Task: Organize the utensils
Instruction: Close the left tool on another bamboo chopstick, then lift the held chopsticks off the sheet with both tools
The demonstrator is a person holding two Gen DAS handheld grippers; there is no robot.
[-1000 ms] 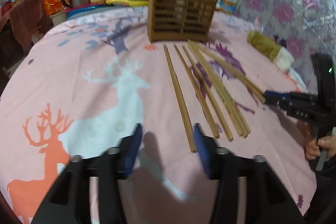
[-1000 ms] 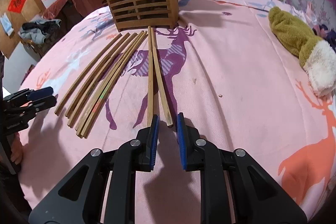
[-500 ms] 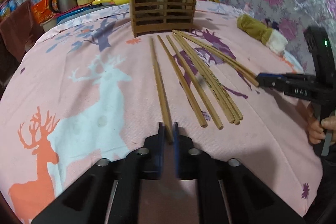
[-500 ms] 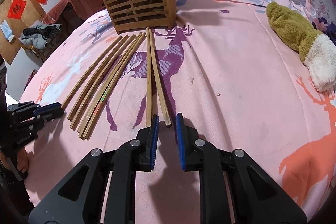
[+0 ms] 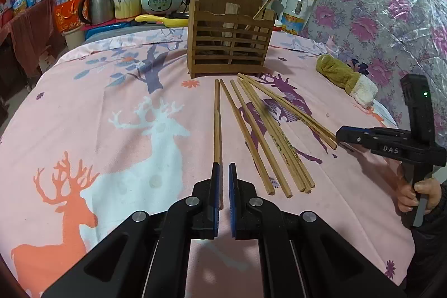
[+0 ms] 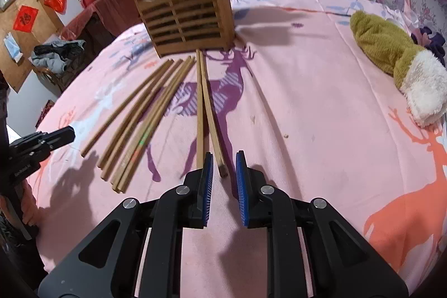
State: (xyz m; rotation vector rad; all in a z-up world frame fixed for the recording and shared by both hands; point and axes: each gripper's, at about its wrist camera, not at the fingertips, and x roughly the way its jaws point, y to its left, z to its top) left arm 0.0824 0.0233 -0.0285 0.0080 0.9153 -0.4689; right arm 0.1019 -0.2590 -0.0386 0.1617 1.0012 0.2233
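Left wrist view: left claw (image 5: 222,186), open a second ago beside the leftmost chopstick (image 5: 216,124), is now clamped on its near end; pickup looks begun. Other chopsticks (image 5: 268,136) lie fanned on the desk (image 5: 83,108) before the rack (image 5: 230,39), which holds at least two sticks.

Right wrist view: right claw (image 6: 224,172) unchanged, slightly open, straddling one chopstick's (image 6: 212,116) near end, not pinching. Rack's (image 6: 184,18) other contents hidden by slats.
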